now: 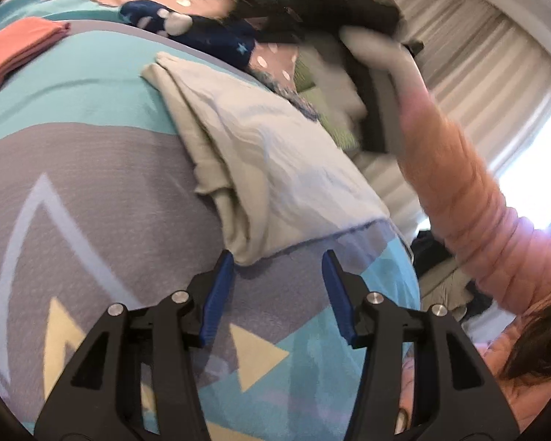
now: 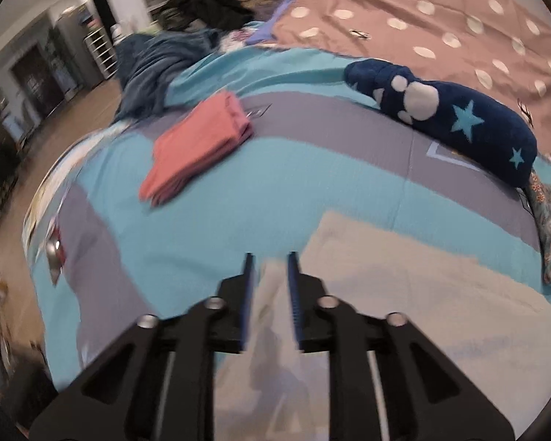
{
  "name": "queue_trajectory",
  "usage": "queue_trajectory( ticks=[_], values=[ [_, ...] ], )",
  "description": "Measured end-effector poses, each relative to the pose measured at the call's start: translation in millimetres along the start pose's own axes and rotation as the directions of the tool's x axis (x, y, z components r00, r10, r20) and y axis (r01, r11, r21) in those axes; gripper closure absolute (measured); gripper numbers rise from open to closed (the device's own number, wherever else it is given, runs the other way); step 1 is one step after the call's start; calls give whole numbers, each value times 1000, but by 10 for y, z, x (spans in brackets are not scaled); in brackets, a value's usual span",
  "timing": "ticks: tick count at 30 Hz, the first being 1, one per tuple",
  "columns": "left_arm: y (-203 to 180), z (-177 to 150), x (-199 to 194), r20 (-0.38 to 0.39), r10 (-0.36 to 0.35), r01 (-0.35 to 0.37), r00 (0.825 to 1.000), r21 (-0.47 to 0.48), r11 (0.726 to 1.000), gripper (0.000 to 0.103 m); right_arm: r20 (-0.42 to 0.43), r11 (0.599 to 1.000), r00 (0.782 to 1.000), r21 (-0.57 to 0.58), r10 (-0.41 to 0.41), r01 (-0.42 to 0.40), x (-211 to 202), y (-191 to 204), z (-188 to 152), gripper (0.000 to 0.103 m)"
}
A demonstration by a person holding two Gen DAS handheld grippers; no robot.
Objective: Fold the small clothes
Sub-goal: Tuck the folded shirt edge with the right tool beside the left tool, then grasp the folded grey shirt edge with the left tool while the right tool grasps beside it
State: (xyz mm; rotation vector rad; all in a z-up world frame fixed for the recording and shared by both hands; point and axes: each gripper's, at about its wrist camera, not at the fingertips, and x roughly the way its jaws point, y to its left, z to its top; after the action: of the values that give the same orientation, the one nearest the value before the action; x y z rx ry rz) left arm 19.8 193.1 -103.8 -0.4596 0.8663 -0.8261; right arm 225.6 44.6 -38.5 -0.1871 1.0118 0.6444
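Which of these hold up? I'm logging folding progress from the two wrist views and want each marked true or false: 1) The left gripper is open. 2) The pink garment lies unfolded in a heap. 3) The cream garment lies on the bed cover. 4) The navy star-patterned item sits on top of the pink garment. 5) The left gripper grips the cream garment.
1) The left gripper is open: true.
2) False. The pink garment lies neatly folded.
3) The cream garment lies on the bed cover: true.
4) False. The navy star-patterned item lies apart from it, against the dotted blanket.
5) False. Its fingers stand apart, just short of the garment's edge.
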Motion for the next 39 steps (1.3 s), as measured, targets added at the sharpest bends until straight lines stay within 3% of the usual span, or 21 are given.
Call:
queue_trajectory(
  ticks=[4,8,11,14,18,20,25,31,33,38,39],
  values=[
    [104,43,-68,62,-8,12,998,-71,997,44,10,998,999,47,31,-32,-322,-165,-633,79],
    [126,187,107,18,46,-44,999,-87,995,44,40,998,999,68,4,-6,-670,-246,-1320,79],
    [136,383,325,-19,77,-78,997,-86,993,43,39,1000,999,19,0,-1,-792,-89,-1701,74],
    [302,720,508,-28,87,-90,996,-152,984,43,51,995,998,-100,-24,29,-809,243,-1907,69],
    [592,1068,661,-19,76,-78,997,-230,970,43,68,966,996,-251,-49,64,-679,714,-2020,55],
    [686,1203,741,-18,73,-75,997,-249,966,43,75,954,995,-291,-59,79,-610,835,-2055,55],
    [736,1370,890,4,91,-87,996,-246,965,44,67,953,987,-261,-144,156,-401,838,-2010,55],
    [729,1453,1022,6,114,-111,994,-161,981,47,77,961,985,-222,-152,165,-319,791,-1958,52],
    [760,1473,1020,3,106,-104,994,-166,981,51,88,956,982,-231,-165,181,-291,811,-1956,49],
    [907,1514,1026,7,97,-93,995,-227,969,76,90,957,981,-222,-170,187,-248,815,-1924,45],
    [946,1523,1033,5,95,-91,995,-245,965,77,91,957,981,-219,-172,188,-238,813,-1912,45]
  ],
)
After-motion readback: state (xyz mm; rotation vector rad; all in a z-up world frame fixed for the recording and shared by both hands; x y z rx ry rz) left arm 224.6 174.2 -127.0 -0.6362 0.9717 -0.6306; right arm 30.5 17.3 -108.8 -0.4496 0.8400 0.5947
